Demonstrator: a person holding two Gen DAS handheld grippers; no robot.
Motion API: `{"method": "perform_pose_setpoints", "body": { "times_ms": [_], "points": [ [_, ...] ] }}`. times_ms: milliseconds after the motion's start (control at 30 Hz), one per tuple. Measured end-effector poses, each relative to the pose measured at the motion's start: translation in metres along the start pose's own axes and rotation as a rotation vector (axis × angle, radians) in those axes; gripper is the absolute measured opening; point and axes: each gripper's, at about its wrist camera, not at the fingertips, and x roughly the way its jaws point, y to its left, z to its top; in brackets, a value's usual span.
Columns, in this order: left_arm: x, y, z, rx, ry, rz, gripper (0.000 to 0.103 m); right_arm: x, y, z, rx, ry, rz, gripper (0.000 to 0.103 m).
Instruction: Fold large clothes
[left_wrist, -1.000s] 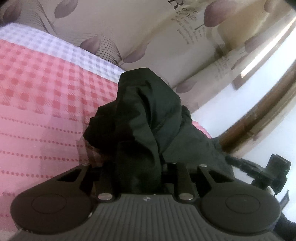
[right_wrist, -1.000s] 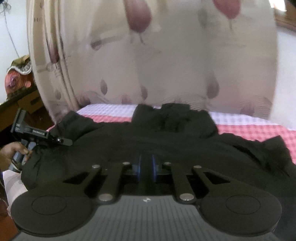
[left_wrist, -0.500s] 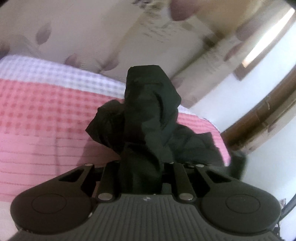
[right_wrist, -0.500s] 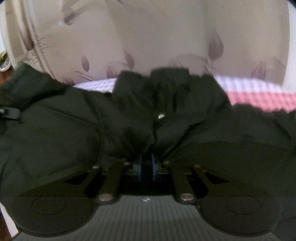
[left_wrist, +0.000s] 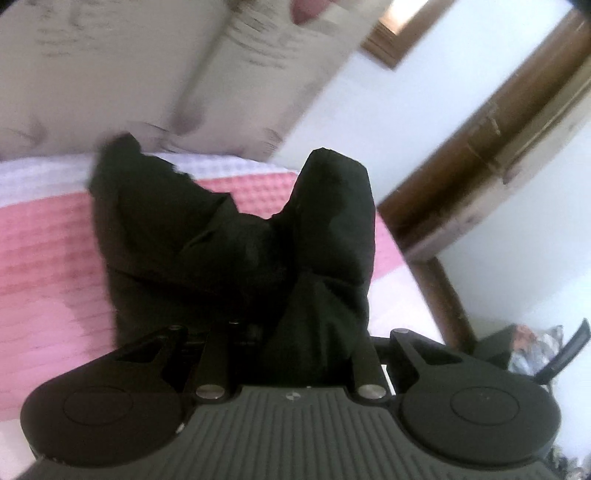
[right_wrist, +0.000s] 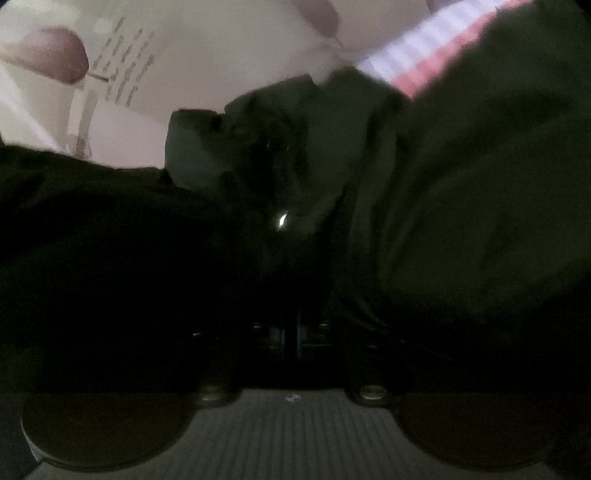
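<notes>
Rows of dark printed script run across the pale curtain (left_wrist: 155, 66), but motion blur leaves every word unreadable. In the right wrist view the same curtain (right_wrist: 192, 62) carries slanted lines of lettering beside a mauve leaf motif, again too smeared to read.

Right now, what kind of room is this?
Probably a bedroom: a pink-and-white checked bedspread lies under the black garment, a cream leaf-printed curtain hangs behind, and a brown wooden frame stands alongside.

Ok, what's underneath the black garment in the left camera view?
Under the black garment lies a pink checked bedspread, with a white checked band toward the curtain. Whatever sits directly beneath the cloth is covered. The left gripper holds a bunch of it.
</notes>
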Motion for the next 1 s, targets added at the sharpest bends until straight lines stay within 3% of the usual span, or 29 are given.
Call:
{"method": "perform_pose_setpoints", "body": {
  "times_ms": [167, 400, 533, 667, 733, 800, 967, 1000],
  "points": [
    [0.033, 0.003, -0.004, -0.113, -0.026, -0.101, 0.026, -0.028, -0.02, -0.002, 0.053, -0.041, 0.083, 0.006],
    [0.068, 0.025, -0.028, -0.319, -0.086, -0.267, 0.028, -0.117, -0.053, -0.038, 0.009, -0.186, 0.173, 0.01],
    [0.091, 0.027, -0.038, -0.426, -0.126, -0.376, 0.039, -0.138, -0.067, -0.057, -0.025, -0.196, 0.147, 0.01],
    [0.118, 0.032, -0.051, -0.496, -0.214, -0.507, 0.054, -0.156, -0.079, -0.069, 0.03, -0.244, 0.214, 0.012],
    [0.127, 0.036, -0.062, -0.528, -0.294, -0.623, 0.062, -0.17, -0.086, -0.076, 0.069, -0.284, 0.217, 0.025],
    [0.133, 0.041, -0.074, -0.562, -0.383, -0.726, 0.064, -0.191, -0.093, -0.086, 0.103, -0.333, 0.232, 0.041],
    [0.14, 0.051, -0.109, -0.628, -0.614, -0.866, 0.064, -0.237, -0.095, -0.093, 0.107, -0.412, 0.223, 0.072],
    [0.14, 0.054, -0.117, -0.655, -0.664, -0.906, 0.064, -0.241, -0.094, -0.089, 0.105, -0.41, 0.215, 0.084]
  ]
}}
